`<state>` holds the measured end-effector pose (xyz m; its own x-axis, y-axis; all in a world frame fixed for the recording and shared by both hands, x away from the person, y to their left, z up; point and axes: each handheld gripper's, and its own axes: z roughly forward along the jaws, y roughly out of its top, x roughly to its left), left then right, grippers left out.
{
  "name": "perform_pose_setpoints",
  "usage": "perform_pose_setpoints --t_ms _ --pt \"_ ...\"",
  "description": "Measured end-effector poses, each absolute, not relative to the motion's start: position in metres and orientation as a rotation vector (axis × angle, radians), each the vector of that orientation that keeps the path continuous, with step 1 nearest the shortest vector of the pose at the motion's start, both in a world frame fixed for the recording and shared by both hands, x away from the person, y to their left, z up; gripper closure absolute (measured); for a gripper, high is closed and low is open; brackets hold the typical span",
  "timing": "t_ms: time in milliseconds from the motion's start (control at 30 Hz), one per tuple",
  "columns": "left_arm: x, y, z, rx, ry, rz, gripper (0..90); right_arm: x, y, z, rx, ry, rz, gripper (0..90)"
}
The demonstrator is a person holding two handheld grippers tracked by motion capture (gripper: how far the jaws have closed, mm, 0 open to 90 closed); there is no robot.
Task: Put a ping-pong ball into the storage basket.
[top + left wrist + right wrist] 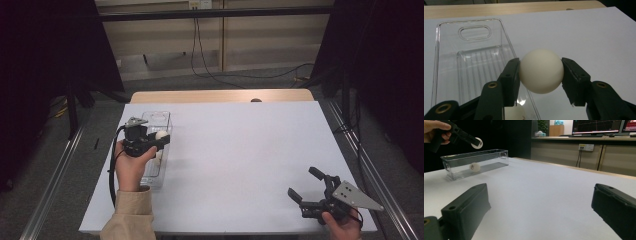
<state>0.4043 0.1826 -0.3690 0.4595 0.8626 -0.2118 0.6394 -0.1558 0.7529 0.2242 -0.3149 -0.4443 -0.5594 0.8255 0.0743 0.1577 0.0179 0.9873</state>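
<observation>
— Right, from the high view: what's the setting?
— White table [240,160] with a wooden edge at the far end, grey floor, cables along the back wall. The left gripper [159,141] hangs over the clear plastic bin [165,116] at the table's left, pinching a white ball [161,134]. The right gripper [306,186] sits at the near right corner, jaws spread, nothing between them.
— And the left gripper view?
— Both pads are pressed on the ball [541,71], which is just above the bin's [446,50] right wall. A second ball [514,112] lies in the bin below, bearing a small red mark too small to read.
— Right gripper view?
— Jaws wide apart over bare table [544,195]. Far off, the bin [456,170] holds one ball [474,166], with the gripped ball [477,143] above it. Monitors glow behind; no writing legible.
</observation>
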Motion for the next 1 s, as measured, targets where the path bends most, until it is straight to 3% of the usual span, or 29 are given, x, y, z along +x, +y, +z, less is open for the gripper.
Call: perform_pose_setpoints --t_ms 1000 --pt "0.4036 0.1905 -0.3697 1.877 1.278 0.370 51.1 0.2239 -0.3148 -0.4442 1.003 1.755 1.586 0.7"
